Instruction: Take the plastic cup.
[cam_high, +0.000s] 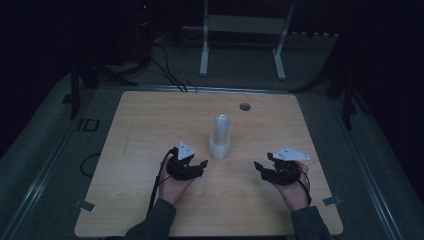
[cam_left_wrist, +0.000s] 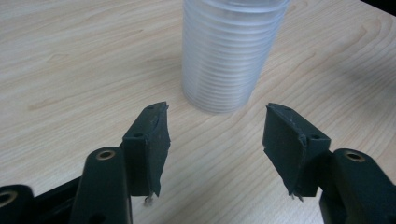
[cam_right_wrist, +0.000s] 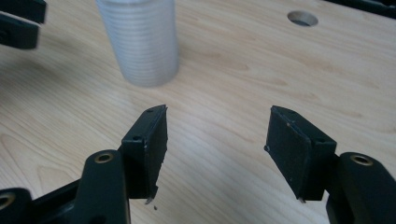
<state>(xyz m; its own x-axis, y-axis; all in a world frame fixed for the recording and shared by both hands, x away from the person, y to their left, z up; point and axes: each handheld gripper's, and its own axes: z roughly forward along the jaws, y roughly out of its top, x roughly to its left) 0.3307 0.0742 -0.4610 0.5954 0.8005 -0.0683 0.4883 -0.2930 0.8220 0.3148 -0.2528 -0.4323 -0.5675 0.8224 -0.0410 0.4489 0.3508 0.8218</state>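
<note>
A tall stack of clear ribbed plastic cups stands upright near the middle of the wooden table. My left gripper rests just left of the stack's base and points at it, jaws apart with nothing between them. In the left gripper view the stack stands just beyond the open gripper. My right gripper hovers to the right of the stack, a short way off, also open and empty. In the right gripper view the stack sits up and to the left of the gripper.
A round hole is cut in the table behind the stack, and it also shows in the right gripper view as a hole. A white metal stand and cables lie on the dark floor beyond the table's far edge.
</note>
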